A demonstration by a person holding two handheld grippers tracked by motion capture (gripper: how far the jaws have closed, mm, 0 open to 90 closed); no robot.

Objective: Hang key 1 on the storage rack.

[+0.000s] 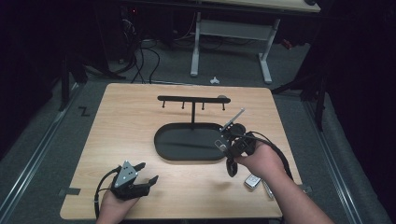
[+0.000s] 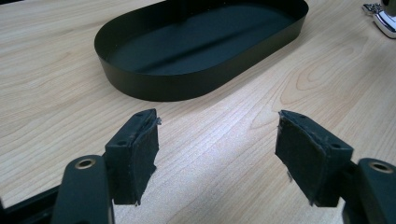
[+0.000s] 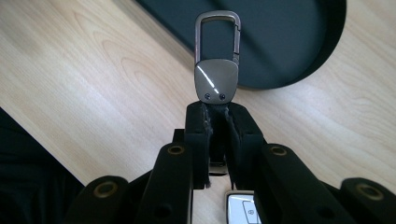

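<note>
Tongs on the right [image 1: 223,145] hover at the near right rim of the black oval tray [image 1: 161,148] on the desk [image 1: 130,116]. Left tongs [image 2: 217,154] gape wide, holding nothing. Right tongs [image 3: 217,119] pinch a metal carabiner keychain [image 3: 216,70], raised above desk and tray edge.

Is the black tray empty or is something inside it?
Empty, as far as shown. The black tray has a bare dark floor in the left gripper view; the stand's post rises from its far part.
</note>
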